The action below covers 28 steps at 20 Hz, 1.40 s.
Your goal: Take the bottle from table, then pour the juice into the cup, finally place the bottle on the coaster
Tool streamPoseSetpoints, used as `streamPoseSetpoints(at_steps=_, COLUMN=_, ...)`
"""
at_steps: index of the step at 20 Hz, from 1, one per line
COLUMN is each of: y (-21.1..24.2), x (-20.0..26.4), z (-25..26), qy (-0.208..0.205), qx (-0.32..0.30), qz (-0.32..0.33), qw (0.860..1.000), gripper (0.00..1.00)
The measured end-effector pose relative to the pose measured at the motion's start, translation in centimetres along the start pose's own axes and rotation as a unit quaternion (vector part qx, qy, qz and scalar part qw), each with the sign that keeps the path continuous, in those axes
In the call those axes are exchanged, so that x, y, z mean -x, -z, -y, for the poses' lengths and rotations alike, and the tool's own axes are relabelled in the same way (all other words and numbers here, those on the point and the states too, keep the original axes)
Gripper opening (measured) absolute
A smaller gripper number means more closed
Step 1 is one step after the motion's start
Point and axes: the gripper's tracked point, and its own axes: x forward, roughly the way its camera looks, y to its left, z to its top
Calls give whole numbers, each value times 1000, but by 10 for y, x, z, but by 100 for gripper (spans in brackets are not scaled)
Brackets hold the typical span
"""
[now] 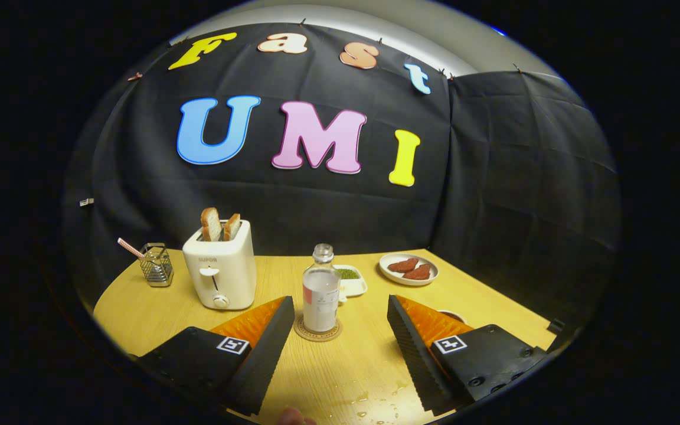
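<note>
My claw (337, 327) is spread wide, its two fingers well apart and gripping nothing; the bottle (320, 291) stands upright on the round coaster (317, 332) just ahead of the fingers, roughly between their tips, and touches neither of them. The bottle is clear, uncapped, with pale liquid filling most of its body. Just behind it sits a small white dish (353, 283) with something green in it; further back and to the right lies a white plate (408, 269) carrying reddish pieces. To the left of the bottle stands a white toaster (221, 271) with two slices of bread sticking up from its slots; beyond that, a small wire basket (157, 265) holds a striped straw. The rim of a cup (451, 314) peeks out just behind my right finger, mostly hidden. A few drops of liquid (375, 404) glisten on the wooden tabletop (346, 372) between my fingers.
</note>
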Motion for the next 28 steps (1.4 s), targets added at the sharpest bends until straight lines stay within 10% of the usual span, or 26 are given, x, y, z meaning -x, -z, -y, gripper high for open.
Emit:
streamPoseSetpoints(at_steps=9, y=-112, x=106, z=12, qy=-98, qx=-23, qz=82, qw=992, gripper=97)
streamPoseSetpoints(at_steps=28, y=-111, x=122, z=82, qy=-207, qx=5, qz=90, qw=974, gripper=97)
